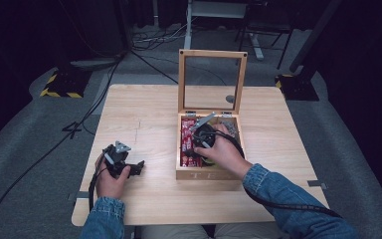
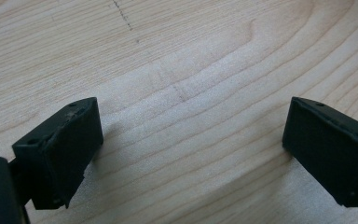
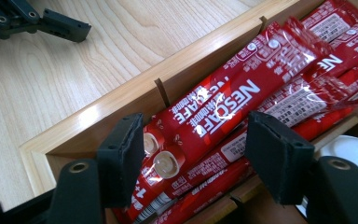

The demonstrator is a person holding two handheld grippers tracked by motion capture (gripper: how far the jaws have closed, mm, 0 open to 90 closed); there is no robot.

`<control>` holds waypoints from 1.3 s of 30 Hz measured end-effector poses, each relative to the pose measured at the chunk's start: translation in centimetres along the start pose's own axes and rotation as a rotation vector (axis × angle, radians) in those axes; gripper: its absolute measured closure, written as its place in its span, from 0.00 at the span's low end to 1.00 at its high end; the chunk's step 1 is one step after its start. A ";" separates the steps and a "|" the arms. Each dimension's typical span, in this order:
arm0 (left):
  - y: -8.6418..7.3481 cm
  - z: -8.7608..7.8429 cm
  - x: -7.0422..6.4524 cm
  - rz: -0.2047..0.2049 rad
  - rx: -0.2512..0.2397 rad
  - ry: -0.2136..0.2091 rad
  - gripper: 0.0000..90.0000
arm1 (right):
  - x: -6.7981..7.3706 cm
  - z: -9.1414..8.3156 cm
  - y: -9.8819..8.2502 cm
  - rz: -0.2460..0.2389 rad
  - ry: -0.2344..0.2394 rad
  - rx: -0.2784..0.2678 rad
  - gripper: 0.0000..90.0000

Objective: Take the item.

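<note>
A wooden box (image 1: 199, 174) stands in the middle of the table with its glass-paned lid (image 1: 212, 54) propped upright. Its left compartment holds several red Nescafe sachets (image 1: 186, 144). My right gripper (image 1: 195, 145) reaches down into that compartment. In the right gripper view its jaws (image 3: 193, 154) stand apart on either side of the top sachet (image 3: 223, 100), which lies slantwise between them; the pads do not press on it. My left gripper (image 1: 134, 168) rests low over bare wood at the table's left, open (image 2: 191, 140) with nothing between its fingers.
The box's right compartment holds greyish packets (image 1: 229, 127), and a white object (image 3: 349, 147) lies past the divider. The box wall (image 3: 121, 100) runs close beside the right gripper's left jaw. One of the left gripper's fingers (image 3: 65, 25) lies on the table (image 1: 144, 109) beyond.
</note>
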State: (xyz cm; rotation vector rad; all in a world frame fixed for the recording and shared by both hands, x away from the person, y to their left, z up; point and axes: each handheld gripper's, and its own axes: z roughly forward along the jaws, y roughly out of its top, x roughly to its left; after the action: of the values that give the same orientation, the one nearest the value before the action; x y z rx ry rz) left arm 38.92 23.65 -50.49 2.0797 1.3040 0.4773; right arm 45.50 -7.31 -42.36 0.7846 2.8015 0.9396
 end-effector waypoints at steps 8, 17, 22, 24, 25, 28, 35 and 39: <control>0.0 0.0 0.0 0.002 0.000 0.001 0.06 | 0.4 0.6 0.3 0.005 -0.016 0.029 0.39; 0.0 0.0 0.0 0.002 0.000 0.001 0.06 | 0.6 0.5 0.2 -0.003 0.029 0.022 0.63; 0.0 0.0 0.0 0.003 0.000 0.001 0.06 | 0.8 0.7 0.1 0.001 0.042 0.030 0.78; 0.0 0.0 0.0 0.002 0.000 0.001 0.06 | 0.8 0.5 0.2 0.032 0.057 0.019 0.85; 0.0 0.0 0.0 0.002 0.000 0.001 0.06 | 0.8 0.5 0.2 0.032 0.057 0.019 0.85; 0.0 0.0 0.0 0.002 0.000 0.001 0.06 | 1.0 0.1 0.4 0.068 0.104 0.022 0.89; 0.0 0.0 0.0 0.002 0.000 0.001 0.06 | 1.4 -0.9 0.7 0.068 0.110 -0.009 0.90; 0.0 0.0 0.0 0.002 0.000 0.001 0.06 | 1.3 -1.8 1.0 0.070 0.106 -0.035 0.90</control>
State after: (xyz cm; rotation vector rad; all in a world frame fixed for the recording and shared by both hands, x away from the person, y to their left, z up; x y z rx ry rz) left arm 38.93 23.66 -50.49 2.0815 1.3026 0.4788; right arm 44.41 -6.95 -40.23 0.8574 2.8553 1.0681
